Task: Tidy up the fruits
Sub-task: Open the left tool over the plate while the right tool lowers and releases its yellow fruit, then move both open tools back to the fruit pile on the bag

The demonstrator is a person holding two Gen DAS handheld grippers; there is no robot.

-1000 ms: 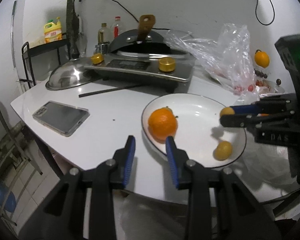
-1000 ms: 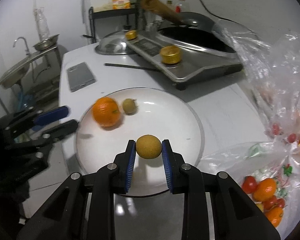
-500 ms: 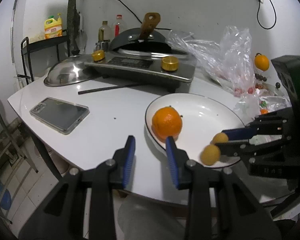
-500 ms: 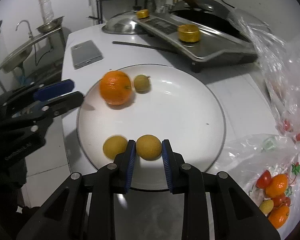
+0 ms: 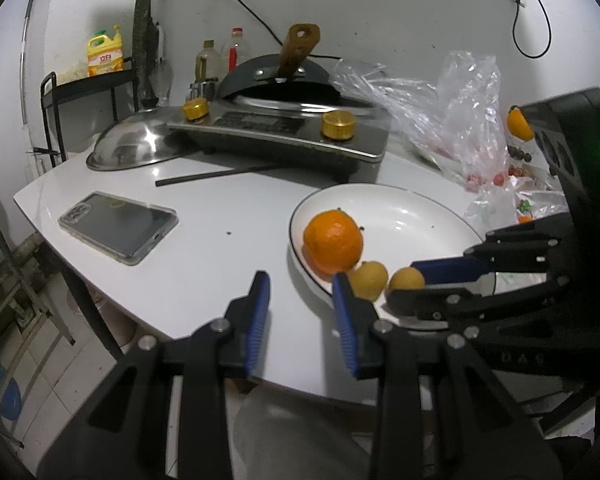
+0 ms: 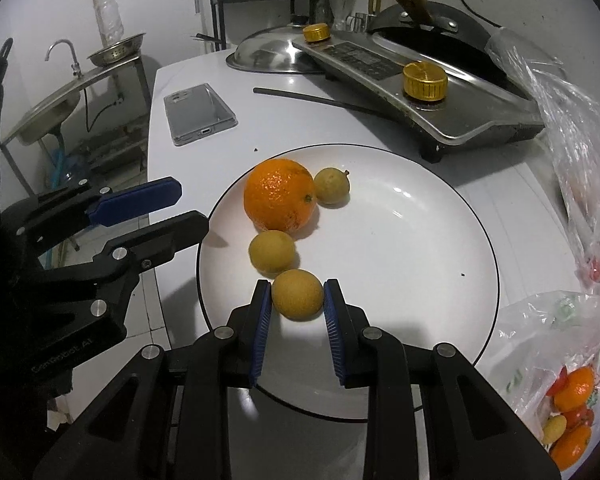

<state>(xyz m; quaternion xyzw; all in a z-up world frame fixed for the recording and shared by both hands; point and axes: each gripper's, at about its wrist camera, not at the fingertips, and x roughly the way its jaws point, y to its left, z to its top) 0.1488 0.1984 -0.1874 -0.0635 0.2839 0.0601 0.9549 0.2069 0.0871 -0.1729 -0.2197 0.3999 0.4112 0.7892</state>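
A white plate (image 6: 420, 248) holds an orange (image 6: 279, 195) and two small yellow-brown fruits (image 6: 272, 251), one beside the orange (image 6: 331, 186). My right gripper (image 6: 297, 299) is shut on a third small round yellow-brown fruit (image 6: 297, 293) low over the plate's near-left part; it shows in the left wrist view (image 5: 407, 280) too. My left gripper (image 5: 300, 296) is open and empty at the plate's left rim, beside the orange (image 5: 333, 240); it also shows in the right wrist view (image 6: 180, 208).
A phone (image 5: 118, 226) lies on the white table (image 5: 220, 240). A stove with a pan (image 5: 284, 136), a steel lid (image 5: 134, 148) and a black stick (image 5: 220, 174) are behind. Plastic bags of fruit (image 6: 572, 392) lie right of the plate.
My right gripper carried the small fruit leftward across the plate toward the orange, next to another small fruit. My left gripper stayed at the plate's left rim.
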